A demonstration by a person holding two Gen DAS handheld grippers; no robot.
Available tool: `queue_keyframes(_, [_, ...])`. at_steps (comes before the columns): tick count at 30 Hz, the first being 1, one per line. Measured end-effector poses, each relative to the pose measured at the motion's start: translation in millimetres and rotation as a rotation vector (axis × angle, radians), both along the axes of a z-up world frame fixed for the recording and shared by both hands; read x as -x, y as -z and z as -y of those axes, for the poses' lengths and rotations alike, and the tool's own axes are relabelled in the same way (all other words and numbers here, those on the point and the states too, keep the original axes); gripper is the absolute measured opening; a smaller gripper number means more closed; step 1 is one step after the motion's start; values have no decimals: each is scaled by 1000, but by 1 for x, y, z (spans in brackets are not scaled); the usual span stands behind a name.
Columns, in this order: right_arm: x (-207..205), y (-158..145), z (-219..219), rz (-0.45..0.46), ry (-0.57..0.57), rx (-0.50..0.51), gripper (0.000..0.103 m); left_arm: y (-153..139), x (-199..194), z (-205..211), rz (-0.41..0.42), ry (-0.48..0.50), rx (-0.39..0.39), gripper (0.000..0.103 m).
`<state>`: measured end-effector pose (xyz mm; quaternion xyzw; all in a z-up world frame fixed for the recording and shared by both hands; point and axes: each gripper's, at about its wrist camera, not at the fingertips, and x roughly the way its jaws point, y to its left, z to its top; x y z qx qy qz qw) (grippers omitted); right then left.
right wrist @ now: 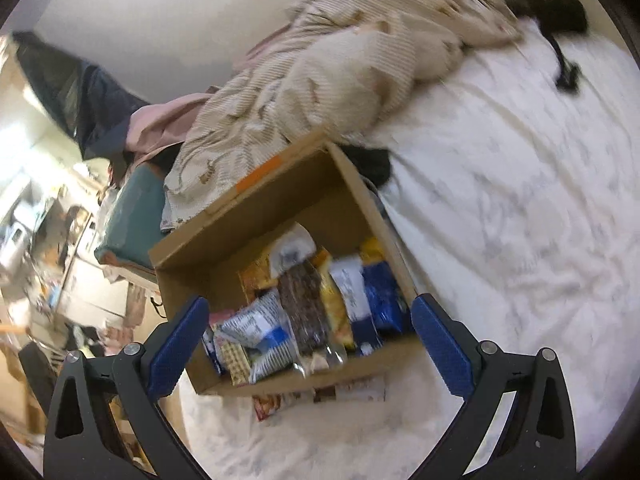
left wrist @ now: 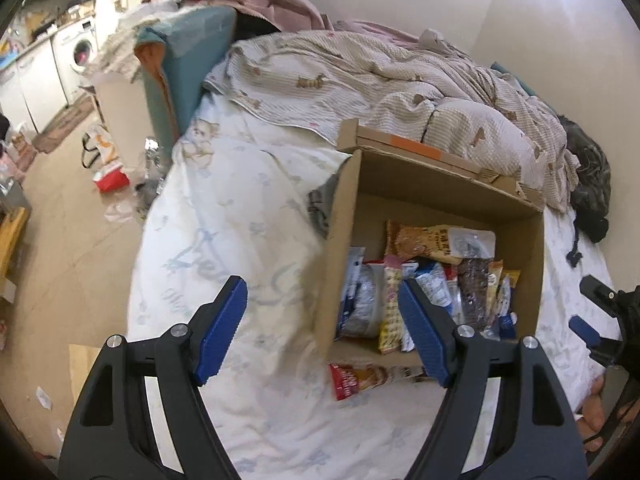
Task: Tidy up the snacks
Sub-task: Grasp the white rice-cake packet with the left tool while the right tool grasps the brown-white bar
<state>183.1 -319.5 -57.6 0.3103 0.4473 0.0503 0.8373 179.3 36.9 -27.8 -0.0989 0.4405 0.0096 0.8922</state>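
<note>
The cardboard box [left wrist: 516,236] sits on the bed [left wrist: 248,240], and the snack packets [left wrist: 424,288] lie inside it. One red packet [left wrist: 348,380] pokes out from under the box. The left gripper [left wrist: 322,330] and the right gripper [right wrist: 310,350] both have their fingers wide apart, holding nothing.

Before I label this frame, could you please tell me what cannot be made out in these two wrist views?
- Red and orange snack packet on the bed: the brown cardboard box covers most of it in both views.
- Lower snack packets in the box: buried under upper ones; print blurred in the right wrist view.
- Right gripper in the left wrist view: cut off by the edge.
- Dark bundle beside the striped beige quilt: unidentifiable.
</note>
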Motion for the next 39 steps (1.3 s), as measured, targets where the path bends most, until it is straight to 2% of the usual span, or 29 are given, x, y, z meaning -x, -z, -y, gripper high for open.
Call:
queue_keyframes(4, [20, 16, 4, -63, 26, -29, 103, 13, 15, -4, -57, -16, 11, 75])
queue_keyframes(7, [30, 32, -4, -122, 8, -14, 103, 33, 23, -8, -136, -37, 47, 75])
queue_keyframes(9, [32, 40, -11, -155, -23, 5, 103, 50, 24, -1, -200, -8, 31, 75])
queue_keyframes(12, [26, 53, -30, -213, -120, 79, 103, 76, 23, 22, -289, 96, -71, 75])
queue_keyframes(15, [24, 65, -38, -249, -145, 99, 103, 97, 21, 46, -323, 201, -119, 75])
queue_keyframes(17, [21, 73, -39, -279, -143, 98, 103, 107, 19, 61, -337, 268, -160, 75])
queue_keyframes(19, [17, 76, -39, -289, -135, 89, 103, 120, 16, 85, -354, 392, -226, 75])
queue_keyframes(22, [15, 75, -38, -280, -140, 93, 103, 131, 14, 111, -333, 518, -322, 74])
queue_keyframes(25, [15, 74, -32, -280, -133, 96, 103, 141, 0, 122, -351, 553, -302, 66])
queue_keyframes(28, [16, 75, -25, -286, -125, 92, 103, 151, -15, 126, -363, 558, -264, 65])
queue_keyframes(32, [20, 75, -14, -290, -106, 88, 103, 161, -26, 132, -362, 608, -285, 45])
queue_keyframes(37, [19, 76, -14, -296, -99, 71, 103, 161, -22, 131, -377, 663, -263, 32])
queue_keyframes(39, [18, 75, -17, -297, -104, 69, 103, 160, -12, 136, -388, 681, -256, 31])
